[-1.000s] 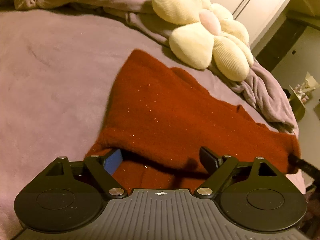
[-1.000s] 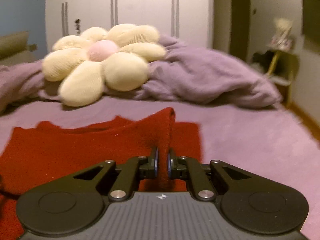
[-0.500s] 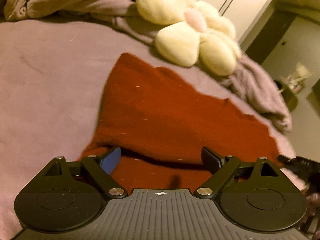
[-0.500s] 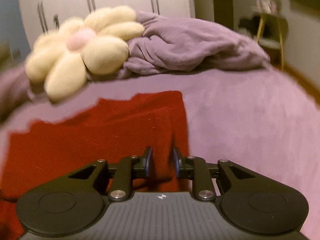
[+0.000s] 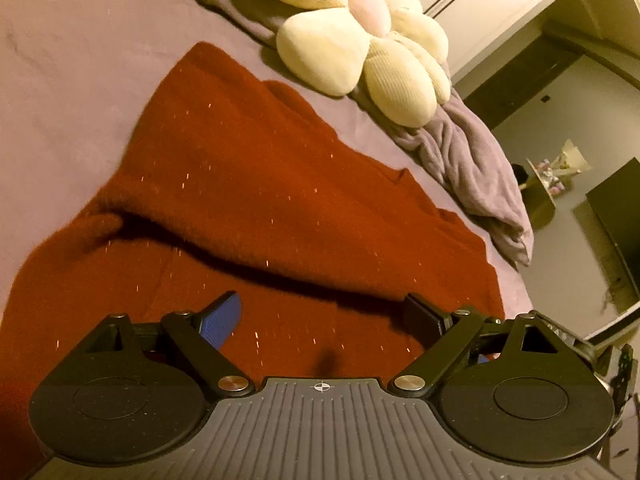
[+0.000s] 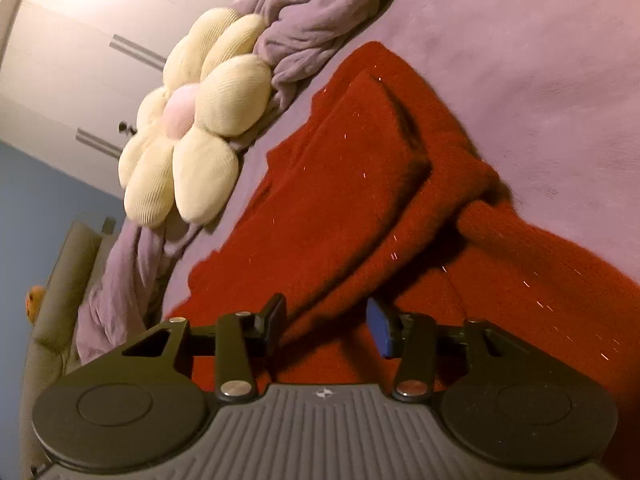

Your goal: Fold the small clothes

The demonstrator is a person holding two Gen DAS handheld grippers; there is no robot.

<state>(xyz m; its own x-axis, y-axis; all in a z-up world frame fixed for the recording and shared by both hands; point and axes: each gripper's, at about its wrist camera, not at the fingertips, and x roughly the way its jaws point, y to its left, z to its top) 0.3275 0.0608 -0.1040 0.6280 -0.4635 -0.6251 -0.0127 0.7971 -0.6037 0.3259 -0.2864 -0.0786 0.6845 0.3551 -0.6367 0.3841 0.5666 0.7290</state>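
Note:
A dark red knitted garment lies on the purple bed cover, with one part folded over the rest and a raised fold edge running across it. It also shows in the right wrist view, folded in layers. My left gripper is open and empty, just above the garment's near part. My right gripper is open and empty, its fingers over the garment's near edge.
A cream flower-shaped cushion lies beyond the garment, also in the right wrist view. A crumpled lilac blanket runs along the bed's far side. White wardrobe doors stand behind. The bed's edge is at the right.
My right gripper has opened and let go of the red garment, which now lies folded over. That gripper has tilted. My left gripper stayed open and drew back a little.

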